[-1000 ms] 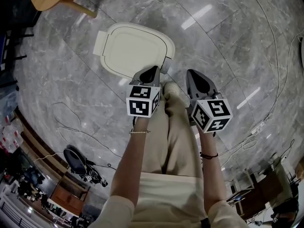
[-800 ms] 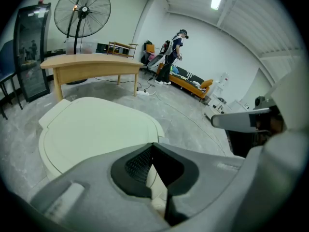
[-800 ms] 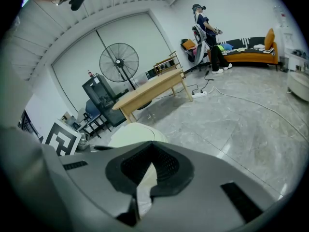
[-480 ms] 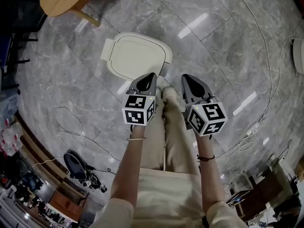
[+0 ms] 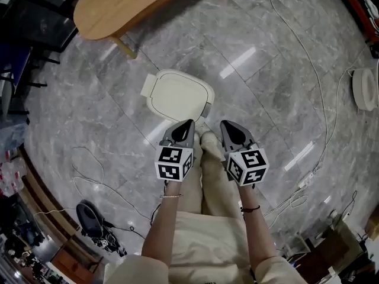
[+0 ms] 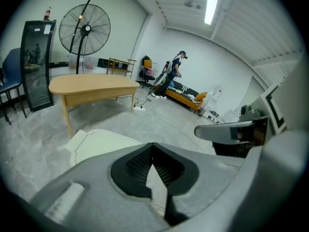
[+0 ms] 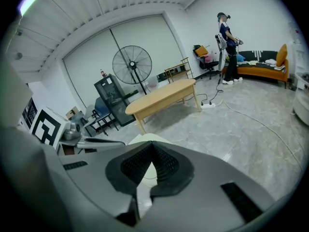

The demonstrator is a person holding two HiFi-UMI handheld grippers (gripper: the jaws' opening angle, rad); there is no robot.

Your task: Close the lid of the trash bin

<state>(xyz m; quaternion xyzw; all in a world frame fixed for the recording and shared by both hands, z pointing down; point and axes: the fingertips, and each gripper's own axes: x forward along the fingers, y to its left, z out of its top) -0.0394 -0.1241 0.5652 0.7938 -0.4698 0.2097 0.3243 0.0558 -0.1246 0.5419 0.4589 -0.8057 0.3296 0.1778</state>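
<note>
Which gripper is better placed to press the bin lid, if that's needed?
Left, slightly: the left gripper points at the near edge of the lid, the right gripper past its side over floor. Both are shut and empty; the lid looks already down.

Wooden table (image 5: 127, 5) stands beyond trash bin (image 5: 177, 94)

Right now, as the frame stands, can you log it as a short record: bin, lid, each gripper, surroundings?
bin: cream trash bin standing on the grey floor, just beyond both grippers in the head view
lid: down flat on the bin, looks closed
left: left gripper jaws together, nothing between them, not touching the bin
right: right gripper jaws together, nothing between them, not touching the bin
surroundings: wooden table beyond the bin; white cable trailing across the floor to the right
</note>
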